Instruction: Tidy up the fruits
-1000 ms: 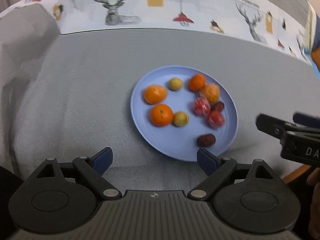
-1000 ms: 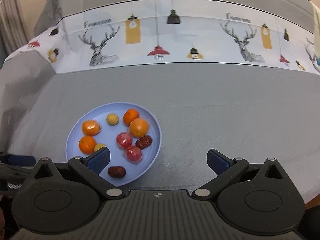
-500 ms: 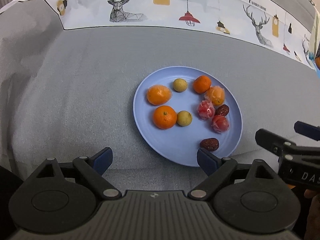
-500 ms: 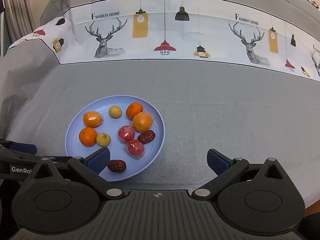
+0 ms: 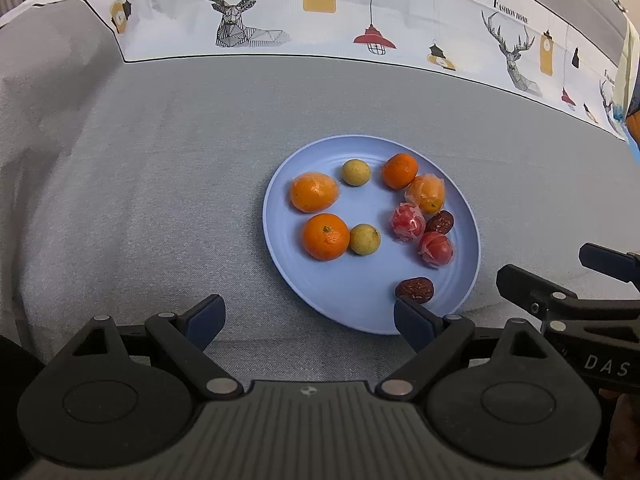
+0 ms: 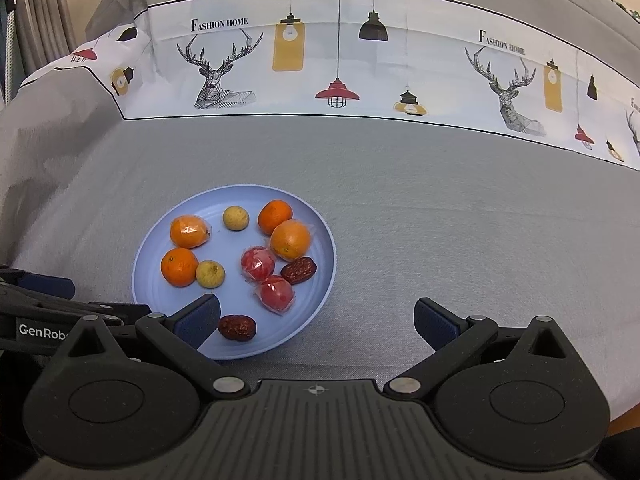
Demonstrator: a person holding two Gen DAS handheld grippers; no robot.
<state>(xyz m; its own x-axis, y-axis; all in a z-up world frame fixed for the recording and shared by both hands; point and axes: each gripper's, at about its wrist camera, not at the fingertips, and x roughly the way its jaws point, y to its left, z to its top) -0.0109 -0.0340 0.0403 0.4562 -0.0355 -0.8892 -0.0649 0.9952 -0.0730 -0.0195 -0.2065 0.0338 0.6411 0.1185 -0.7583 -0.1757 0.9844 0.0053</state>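
Observation:
A light blue plate (image 5: 356, 316) lies on the grey tablecloth; it also shows in the right wrist view (image 6: 160, 236). On it lie several oranges, such as one bare orange (image 5: 326, 237) (image 6: 179, 267), two small yellow fruits (image 5: 364, 239) (image 5: 355, 172), two wrapped red fruits (image 5: 407, 222) (image 5: 436, 249) and two dark red dates (image 5: 415, 289) (image 5: 440, 222). My left gripper (image 5: 308, 316) is open and empty, just short of the plate's near rim. My right gripper (image 6: 318, 320) is open and empty, at the plate's near right rim.
The grey tablecloth (image 6: 460, 216) has a white band (image 6: 360, 64) printed with deer and lamps along the far side. The right gripper's body (image 5: 568, 312) shows at the right of the left wrist view. The left gripper's body (image 6: 36, 308) shows at the left of the right wrist view.
Both views have shifted slightly and sharpened. In the right wrist view the plate has moved up and to the right in the frame. No fruit has moved on the plate.

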